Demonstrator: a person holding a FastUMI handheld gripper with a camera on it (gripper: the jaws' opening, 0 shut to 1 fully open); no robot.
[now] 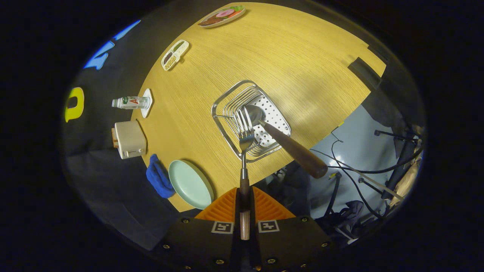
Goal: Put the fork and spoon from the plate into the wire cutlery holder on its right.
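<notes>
My gripper is shut on the wooden handle of the fork, whose tines point forward over the near side of the wire cutlery holder. The holder stands on the wooden table just ahead of the fingers. The spoon stands in the holder, bowl down on the perforated bottom, its brown handle leaning out toward the table's edge. The pale green plate, with nothing on it, lies to the left of the fingers.
A blue cloth lies by the plate. Farther left are a white toaster and a bottle lying on a coaster. A divided snack tray and a food plate sit farther off. Cables trail on the floor beyond the table's edge.
</notes>
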